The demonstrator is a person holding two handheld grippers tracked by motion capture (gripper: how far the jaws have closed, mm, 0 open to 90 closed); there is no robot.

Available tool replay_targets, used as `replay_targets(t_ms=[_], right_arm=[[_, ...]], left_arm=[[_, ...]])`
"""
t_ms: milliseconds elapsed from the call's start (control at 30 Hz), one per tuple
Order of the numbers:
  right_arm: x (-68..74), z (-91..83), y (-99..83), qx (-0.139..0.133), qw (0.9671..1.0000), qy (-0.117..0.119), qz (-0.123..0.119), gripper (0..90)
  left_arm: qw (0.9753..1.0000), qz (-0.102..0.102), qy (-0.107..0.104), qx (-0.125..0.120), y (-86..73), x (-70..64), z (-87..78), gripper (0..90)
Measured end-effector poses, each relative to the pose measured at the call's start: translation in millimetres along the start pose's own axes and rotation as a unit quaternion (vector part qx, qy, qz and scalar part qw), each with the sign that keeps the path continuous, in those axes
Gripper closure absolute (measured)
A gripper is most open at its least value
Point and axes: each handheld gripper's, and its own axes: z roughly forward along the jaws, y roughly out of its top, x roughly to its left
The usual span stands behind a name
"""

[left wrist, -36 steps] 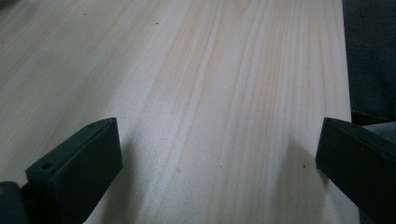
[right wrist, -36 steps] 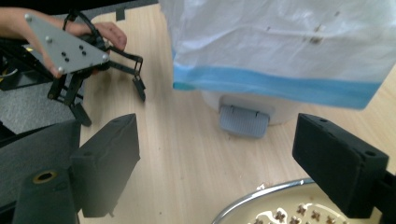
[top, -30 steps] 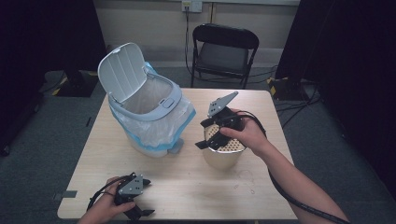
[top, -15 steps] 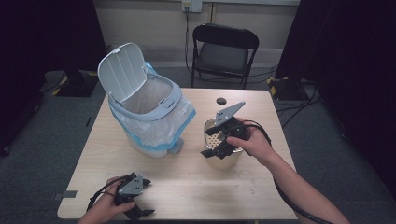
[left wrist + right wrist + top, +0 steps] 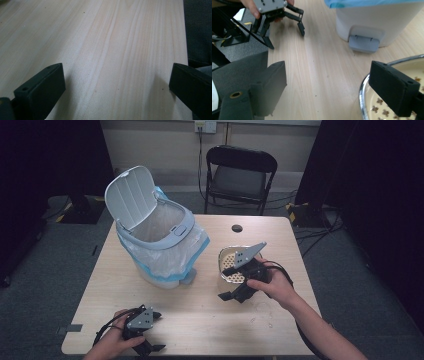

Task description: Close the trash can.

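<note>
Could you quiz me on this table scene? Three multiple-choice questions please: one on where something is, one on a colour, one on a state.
1. Where is the bowl on the table?
A. right of the bin
B. on the chair
C. at the left claw

2. What colour is the rim of the liner bag on the bin?
A. red
B. blue
C. yellow

3. How is the bin's lid?
A. shut
C. lying on the table
B. raised open

Answers:
1. A: the high view shows the bowl to the bin's right, by the right claw.
2. B: a light blue edge hangs around the bin's body.
3. B: the lid stands up at the back, and the lined inside is visible.

The left claw rests open near the table's front edge, far from the bowl.
</note>
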Motion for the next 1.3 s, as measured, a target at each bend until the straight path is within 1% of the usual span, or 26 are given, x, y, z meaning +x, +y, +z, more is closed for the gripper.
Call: replay_targets(t_ms=[100, 133, 200, 400, 533, 600, 667, 767, 967, 1033, 1067, 1100, 1133, 1167, 1200, 1233, 1267, 1300], right_arm=[[5.5, 4.8, -9.1, -0.003, 0.9999, 0.01, 0.003, 14.5], [7.1, 6.6, -11.8, -0.002, 0.9999, 0.011, -0.001, 15.1], [11.4, 10.1, -16.5, -0.001, 0.9999, 0.014, -0.001, 14.6], [23.9, 22.6, -27.4, 0.011, 0.9995, 0.028, -0.007, 14.4], [31.7, 36.5, -36.1, 0.016, 0.9989, 0.043, -0.009, 14.4], [34.5, 44.4, -41.0, 0.02, 0.9987, 0.045, -0.012, 14.4], [36.8, 52.3, -46.1, 0.02, 0.9985, 0.051, -0.01, 14.4], [40.0, 63.1, -52.0, 0.026, 0.9981, 0.055, -0.009, 14.5], [40.6, 82.5, -64.7, 0.032, 0.9982, 0.05, -0.012, 14.5], [40.5, 87.2, -68.5, 0.031, 0.9985, 0.044, -0.011, 14.5], [40.7, 89.3, -70.2, 0.029, 0.9989, 0.036, -0.013, 14.5], [40.7, 91.3, -72.0, 0.027, 0.9991, 0.031, -0.013, 14.5], [40.1, 93.4, -73.8, 0.03, 0.9991, 0.029, -0.011, 14.5], [39.5, 95.7, -75.9, 0.028, 0.9992, 0.024, -0.011, 14.5], [39.0, 98.0, -78.1, 0.027, 0.9993, 0.022, -0.01, 14.5], [38.5, 100.2, -80.3, 0.029, 0.9993, 0.021, -0.01, 14.5], [38.3, 102.3, -82.4, 0.029, 0.9993, 0.02, -0.011, 14.5], [38.1, 104.3, -84.1, 0.029, 0.9993, 0.019, -0.015, 14.5]], left_arm=[[1.0, 0.0, 0.0, 0.0, 0.0, 0.0, 0.0, 0.0], [1.0, 0.0, 0.0, 0.0, 0.0, 0.1, 0.0, 0.0], [1.0, 0.0, 0.0, 0.0, 0.0, 0.0, 0.0, 0.0], [1.0, 0.0, 0.0, 0.0, 0.0, 0.0, 0.0, 0.0], [1.0, 0.0, 0.0, -0.001, -0.1, -0.1, 0.2, 0.0], [1.0, 0.0, 0.0, -0.001, 0.0, -0.1, 0.0, 0.0], [1.0, -0.001, 0.001, -0.001, -0.1, -0.1, 0.2, 0.0], [1.0, -0.001, 0.001, -0.001, -0.1, -0.2, 0.2, 0.0], [1.0, -0.005, 0.003, -0.004, -0.7, -0.9, -0.2, 0.0], [0.9999, -0.011, 0.006, -0.008, -1.7, -1.0, -1.4, 0.7], [0.9998, -0.017, 0.009, -0.01, -2.4, -0.5, -2.8, 2.4], [0.9994, -0.028, 0.009, -0.016, -3.3, 0.3, -4.7, 4.8], [0.999, -0.039, 0.01, -0.022, -4.5, 1.7, -6.9, 8.0], [0.9984, -0.048, 0.015, -0.026, -5.3, 2.9, -9.6, 13.6], [0.998, -0.057, 0.016, -0.021, -5.6, 4.1, -12.6, 19.0], [0.9978, -0.062, 0.019, -0.016, -6.2, 5.3, -15.6, 18.6], [0.9972, -0.069, 0.021, -0.017, -7.0, 5.9, -18.0, 15.3], [0.9969, -0.073, 0.024, -0.016, -7.1, 6.6, -21.3, 16.5]])
